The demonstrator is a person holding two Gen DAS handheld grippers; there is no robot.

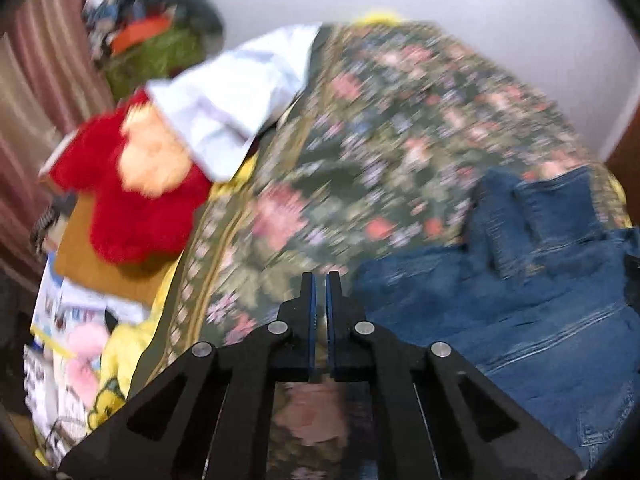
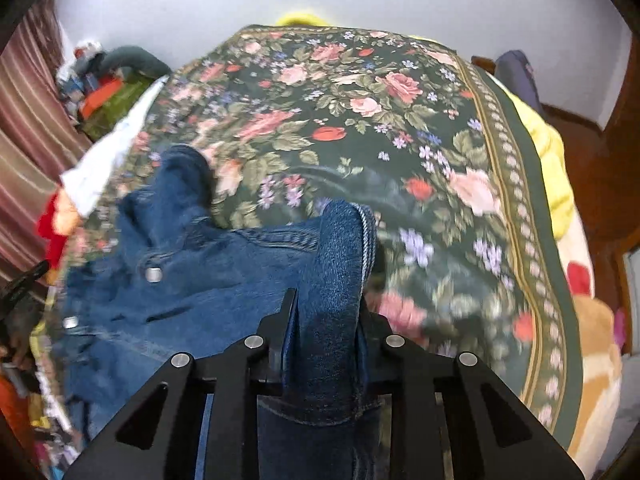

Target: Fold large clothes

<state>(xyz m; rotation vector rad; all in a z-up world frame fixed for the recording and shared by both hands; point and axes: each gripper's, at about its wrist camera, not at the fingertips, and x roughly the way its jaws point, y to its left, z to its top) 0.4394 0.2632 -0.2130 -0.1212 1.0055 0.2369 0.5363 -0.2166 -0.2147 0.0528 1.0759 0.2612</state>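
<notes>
A blue denim jacket (image 2: 200, 272) with metal buttons lies crumpled on a dark green floral bedspread (image 2: 360, 128). My right gripper (image 2: 327, 300) is shut on a folded denim sleeve end (image 2: 340, 240), which stands up between its fingers. In the left wrist view the same denim jacket (image 1: 520, 300) lies to the right of my left gripper (image 1: 320, 280). That gripper's blue pads stand almost together with nothing between them, above the bedspread (image 1: 380, 140). The left wrist view is blurred.
A white garment (image 1: 240, 108) and a red plush toy (image 1: 140, 200) lie at the bed's left edge. A heap of clothes (image 1: 140, 32) and a striped curtain (image 1: 32, 100) stand behind them. A yellow blanket (image 2: 548, 160) hangs at the right edge.
</notes>
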